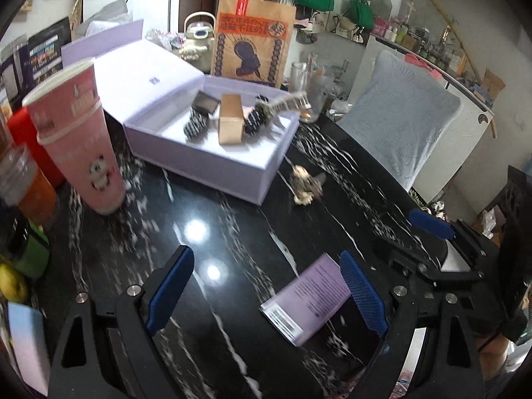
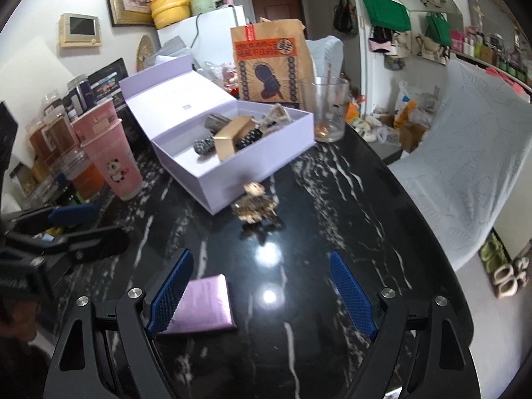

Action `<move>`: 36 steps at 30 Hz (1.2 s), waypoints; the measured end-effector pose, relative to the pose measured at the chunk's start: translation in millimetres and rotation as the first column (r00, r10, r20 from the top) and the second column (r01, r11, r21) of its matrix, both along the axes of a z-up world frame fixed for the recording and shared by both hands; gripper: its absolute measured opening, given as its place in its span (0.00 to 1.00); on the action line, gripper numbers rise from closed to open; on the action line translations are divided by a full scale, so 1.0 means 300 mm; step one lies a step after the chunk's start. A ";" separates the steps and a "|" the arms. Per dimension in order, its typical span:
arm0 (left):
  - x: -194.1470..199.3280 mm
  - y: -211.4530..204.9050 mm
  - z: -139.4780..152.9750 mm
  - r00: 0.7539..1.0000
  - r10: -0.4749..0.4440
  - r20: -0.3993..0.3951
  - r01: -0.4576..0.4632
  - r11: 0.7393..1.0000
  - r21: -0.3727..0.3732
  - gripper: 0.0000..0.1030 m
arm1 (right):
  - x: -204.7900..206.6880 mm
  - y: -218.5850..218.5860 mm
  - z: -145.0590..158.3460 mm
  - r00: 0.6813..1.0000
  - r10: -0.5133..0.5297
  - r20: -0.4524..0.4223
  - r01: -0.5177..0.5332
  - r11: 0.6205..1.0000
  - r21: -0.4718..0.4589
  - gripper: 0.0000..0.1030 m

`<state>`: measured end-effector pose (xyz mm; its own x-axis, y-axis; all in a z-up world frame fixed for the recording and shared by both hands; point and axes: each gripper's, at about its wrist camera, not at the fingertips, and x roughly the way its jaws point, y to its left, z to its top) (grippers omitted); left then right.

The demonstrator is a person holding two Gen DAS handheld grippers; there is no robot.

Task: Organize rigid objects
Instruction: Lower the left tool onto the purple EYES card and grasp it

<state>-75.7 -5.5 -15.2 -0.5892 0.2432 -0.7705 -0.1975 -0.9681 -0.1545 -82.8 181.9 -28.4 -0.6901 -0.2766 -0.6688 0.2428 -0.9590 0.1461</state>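
An open lilac box [image 1: 212,161] [image 2: 246,173] sits on the black marbled table, holding a gold carton [image 1: 230,119] [image 2: 229,141], dark beaded pieces [image 1: 196,124] and a small comb-like item. In front of it lies a small beige figurine [image 1: 304,188] [image 2: 254,207]. A flat lilac packet [image 1: 307,297] [image 2: 204,304] lies near both grippers. My left gripper [image 1: 267,294] is open above the table, its right finger beside the packet. My right gripper [image 2: 261,294] is open too, its left finger over the packet's edge. Nothing is held.
A pink panda cup [image 1: 81,139] [image 2: 113,154] and jars stand at the left. A glass tumbler [image 2: 329,109] and a brown paper bag [image 1: 252,38] stand behind the box. A chair with a pale cover [image 2: 465,153] is at the right table edge.
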 end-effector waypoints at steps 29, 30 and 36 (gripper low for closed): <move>0.043 0.046 -0.240 0.975 0.134 0.180 -0.139 0.990 0.020 0.88 | -0.004 0.142 -0.097 0.998 -0.036 0.053 0.038 0.998 -0.048 0.82; 0.033 0.026 -0.239 0.972 0.153 0.177 -0.158 0.987 0.016 0.88 | -0.010 0.136 -0.095 0.998 -0.034 0.050 0.036 0.998 -0.043 0.82; 0.014 -0.051 -0.228 0.972 0.145 0.185 -0.163 0.983 0.086 0.88 | -0.044 0.102 -0.101 0.998 -0.016 0.054 0.017 1.000 -0.014 0.82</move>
